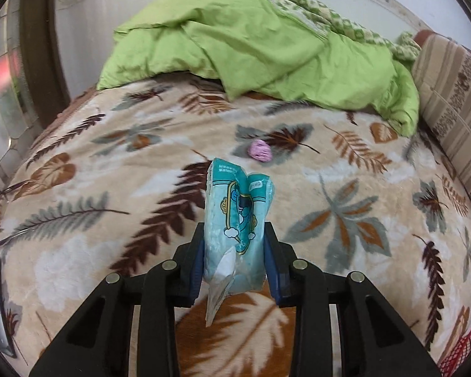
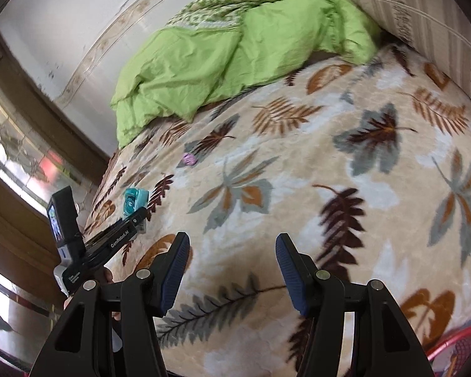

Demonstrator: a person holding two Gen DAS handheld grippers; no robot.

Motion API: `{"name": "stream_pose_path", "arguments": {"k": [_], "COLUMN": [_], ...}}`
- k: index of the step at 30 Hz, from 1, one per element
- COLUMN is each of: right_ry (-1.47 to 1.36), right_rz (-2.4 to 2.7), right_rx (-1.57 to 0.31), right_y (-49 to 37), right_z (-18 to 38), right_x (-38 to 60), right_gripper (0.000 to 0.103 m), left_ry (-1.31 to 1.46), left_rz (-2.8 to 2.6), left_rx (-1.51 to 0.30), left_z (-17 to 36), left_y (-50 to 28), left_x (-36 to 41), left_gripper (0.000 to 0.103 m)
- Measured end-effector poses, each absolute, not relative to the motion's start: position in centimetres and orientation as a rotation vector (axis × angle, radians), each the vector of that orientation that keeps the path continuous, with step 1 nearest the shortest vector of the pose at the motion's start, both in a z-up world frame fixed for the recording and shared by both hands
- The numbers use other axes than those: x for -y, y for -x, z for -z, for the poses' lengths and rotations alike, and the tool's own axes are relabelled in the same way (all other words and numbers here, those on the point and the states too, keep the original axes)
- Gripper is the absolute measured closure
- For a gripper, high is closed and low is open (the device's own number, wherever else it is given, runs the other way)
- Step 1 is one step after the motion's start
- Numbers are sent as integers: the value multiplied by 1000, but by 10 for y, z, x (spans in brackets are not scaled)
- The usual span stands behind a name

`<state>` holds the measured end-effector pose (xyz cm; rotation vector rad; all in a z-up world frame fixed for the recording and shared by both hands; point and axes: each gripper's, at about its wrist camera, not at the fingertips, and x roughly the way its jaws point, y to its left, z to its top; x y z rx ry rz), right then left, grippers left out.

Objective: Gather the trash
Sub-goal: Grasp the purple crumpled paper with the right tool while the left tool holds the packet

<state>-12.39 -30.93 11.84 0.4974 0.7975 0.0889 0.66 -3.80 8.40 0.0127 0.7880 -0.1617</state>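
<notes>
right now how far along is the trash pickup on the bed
Partly done. The left hand-held gripper is shut on the teal tissue packet, lifted off the leaf blanket. Left to collect: the pink crumpled wad farther up the bed. The right hand-held gripper is open and empty. No bin is clearly in view, so nothing looks dropped off yet.

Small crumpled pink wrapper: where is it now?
In the left wrist view, the crumpled pink wrapper lies centre on the leaf-patterned blanket, beyond the gripped teal packet.

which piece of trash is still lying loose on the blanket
The small crumpled pink wad, alone on the leaf-print blanket. The teal tissue packet is clamped in the left gripper, lifted clear.
</notes>
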Motion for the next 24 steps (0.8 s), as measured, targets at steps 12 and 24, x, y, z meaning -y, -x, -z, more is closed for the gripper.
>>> {"name": "stream_pose_path", "arguments": {"k": [12, 24], "right_ry": [-384, -280], "right_rz": [-161, -212], "right_rx": [-835, -894], "right_y": [12, -145], "right_z": [-102, -49], "right_x": [260, 206], "right_gripper": [42, 43], "left_ry": [108, 108], "left_rz": [5, -28], "left_rx": [-841, -856], "left_z": [-56, -51], "left_y": [-48, -61], "left_x": [-21, -27], "left_gripper": [71, 70]}}
